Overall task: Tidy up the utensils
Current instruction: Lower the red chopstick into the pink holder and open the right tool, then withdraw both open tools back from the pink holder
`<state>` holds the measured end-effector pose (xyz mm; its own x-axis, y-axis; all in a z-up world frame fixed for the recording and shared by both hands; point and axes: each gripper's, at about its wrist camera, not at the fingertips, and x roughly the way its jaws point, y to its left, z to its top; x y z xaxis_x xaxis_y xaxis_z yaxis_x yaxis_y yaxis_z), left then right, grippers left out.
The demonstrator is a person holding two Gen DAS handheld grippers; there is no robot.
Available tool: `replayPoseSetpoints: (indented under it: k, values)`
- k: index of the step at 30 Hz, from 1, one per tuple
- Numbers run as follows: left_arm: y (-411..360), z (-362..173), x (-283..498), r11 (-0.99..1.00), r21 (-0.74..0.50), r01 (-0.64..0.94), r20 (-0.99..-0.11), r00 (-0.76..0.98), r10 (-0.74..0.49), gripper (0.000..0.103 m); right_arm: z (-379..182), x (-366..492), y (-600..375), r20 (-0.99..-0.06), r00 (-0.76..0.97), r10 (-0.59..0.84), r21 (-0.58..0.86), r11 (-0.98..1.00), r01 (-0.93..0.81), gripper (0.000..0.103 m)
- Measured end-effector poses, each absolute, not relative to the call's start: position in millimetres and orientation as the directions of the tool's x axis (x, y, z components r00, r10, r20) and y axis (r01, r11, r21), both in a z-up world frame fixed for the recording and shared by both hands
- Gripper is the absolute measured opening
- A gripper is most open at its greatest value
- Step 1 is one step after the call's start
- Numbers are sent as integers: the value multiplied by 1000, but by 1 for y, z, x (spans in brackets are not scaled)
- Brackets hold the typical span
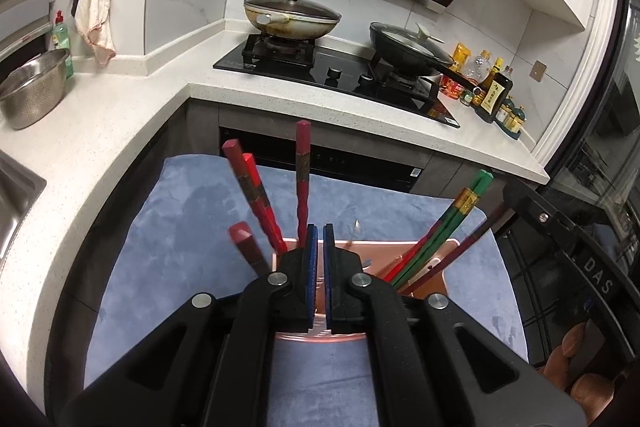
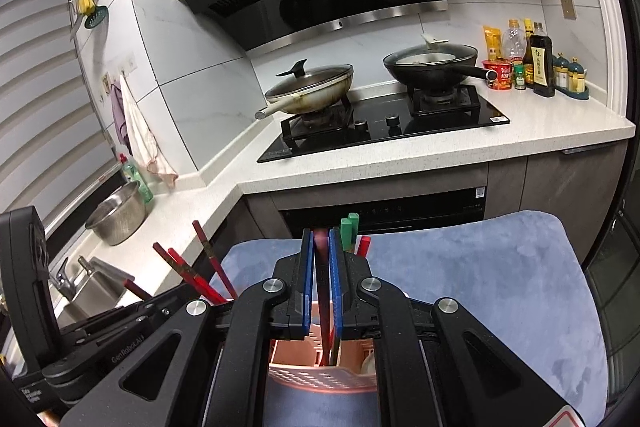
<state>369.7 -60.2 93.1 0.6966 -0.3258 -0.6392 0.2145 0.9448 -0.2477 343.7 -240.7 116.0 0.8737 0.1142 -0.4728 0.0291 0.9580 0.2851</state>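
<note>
A pink slotted utensil holder point(image 1: 360, 255) stands on a blue-grey mat point(image 1: 192, 211). Several red chopsticks point(image 1: 256, 199) lean in its left part, and green and red chopsticks point(image 1: 448, 227) lean in its right part. My left gripper point(image 1: 320, 231) is shut and empty, just above the holder's near rim. In the right wrist view my right gripper point(image 2: 321, 239) is shut on a dark red chopstick point(image 2: 325, 307) that stands upright with its lower end inside the holder point(image 2: 320, 375). Green chopstick tops point(image 2: 349, 231) show just behind it.
A white counter point(image 1: 120, 131) wraps around with a steel colander point(image 1: 32, 91), a sink at the left and a black hob point(image 1: 332, 75) with two lidded pans. Sauce bottles point(image 2: 540, 63) stand at the far right. The left gripper's body point(image 2: 80, 307) is close on my right gripper's left.
</note>
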Motion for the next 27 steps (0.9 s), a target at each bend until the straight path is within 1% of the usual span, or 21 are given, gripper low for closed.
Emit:
replayPoseSetpoints:
  k: [1, 3, 5, 6, 7, 9, 18, 20, 22, 24, 27]
  values:
    - [-58, 94, 369, 945, -252, 208, -639, 698, -324, 8, 117, 343, -240, -472, 875, 110, 282, 959, 31, 14]
    - [-56, 96, 367, 944, -256, 206, -634, 702, -325, 11, 118, 341, -241, -474, 874, 109, 283, 959, 34, 15]
    - [-56, 98, 363, 952, -234, 197, -627, 718, -303, 18, 118, 340, -241, -475, 873, 109, 284, 958, 35, 16]
    - [-56, 100, 360, 955, -225, 195, -622, 725, -295, 25, 118, 338, -242, -476, 873, 106, 283, 959, 37, 17]
    - [-55, 102, 356, 955, -221, 197, -613, 734, -293, 27, 119, 336, -242, -476, 873, 104, 281, 959, 38, 18]
    - [-54, 106, 351, 956, -218, 197, -606, 741, -291, 27, 120, 330, -242, -474, 875, 98, 274, 961, 41, 21]
    - [-53, 114, 322, 963, -181, 201, -596, 756, -270, 27, 119, 301, -239, -494, 862, 115, 265, 964, 23, 21]
    - [-53, 112, 313, 964, -174, 201, -601, 754, -266, 28, 116, 294, -237, -503, 856, 119, 258, 966, 17, 21]
    - [-53, 108, 302, 967, -161, 198, -610, 751, -255, 32, 112, 283, -231, -519, 846, 121, 241, 971, 9, 22]
    - [-53, 104, 293, 970, -149, 191, -617, 748, -242, 34, 107, 271, -225, -534, 837, 119, 222, 975, 2, 24]
    - [-51, 97, 279, 973, -143, 184, -628, 742, -233, 34, 100, 253, -216, -551, 827, 115, 197, 980, -5, 29]
